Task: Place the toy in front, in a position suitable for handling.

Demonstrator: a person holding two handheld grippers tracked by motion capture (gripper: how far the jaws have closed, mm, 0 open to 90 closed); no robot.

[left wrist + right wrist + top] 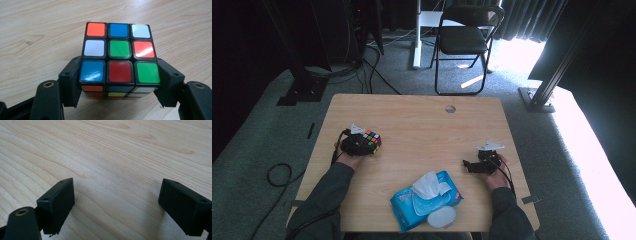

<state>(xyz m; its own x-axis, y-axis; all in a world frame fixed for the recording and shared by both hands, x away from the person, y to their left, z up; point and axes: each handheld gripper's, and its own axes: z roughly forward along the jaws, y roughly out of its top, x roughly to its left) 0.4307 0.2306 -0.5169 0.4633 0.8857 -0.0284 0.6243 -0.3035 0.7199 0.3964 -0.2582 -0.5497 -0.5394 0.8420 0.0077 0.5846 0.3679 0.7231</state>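
The left tool (362, 144) is sitting at the left of the high view, near the worktop's (422, 125) left edge, with the puzzle cube (371, 140) between its jaws. In the left tool's own view the cube (119, 58) is filling the middle of the frame, its lower corners tucked between the two black pads (71, 82), which are lying flush against its left and right sides. The jaws are standing wide, spanning the cube's full width and clamping it while it is resting on the wood. On the right of the high view, the right tool (468, 166) is lying low over the worktop, pointing toward the centre. In its own view, its jaws are gaping wide apart with nothing but bare wood grain (112, 157) between them. A blue pack of wet wipes (424, 200) is lying at the bottom centre of the high view, well apart from both tools.
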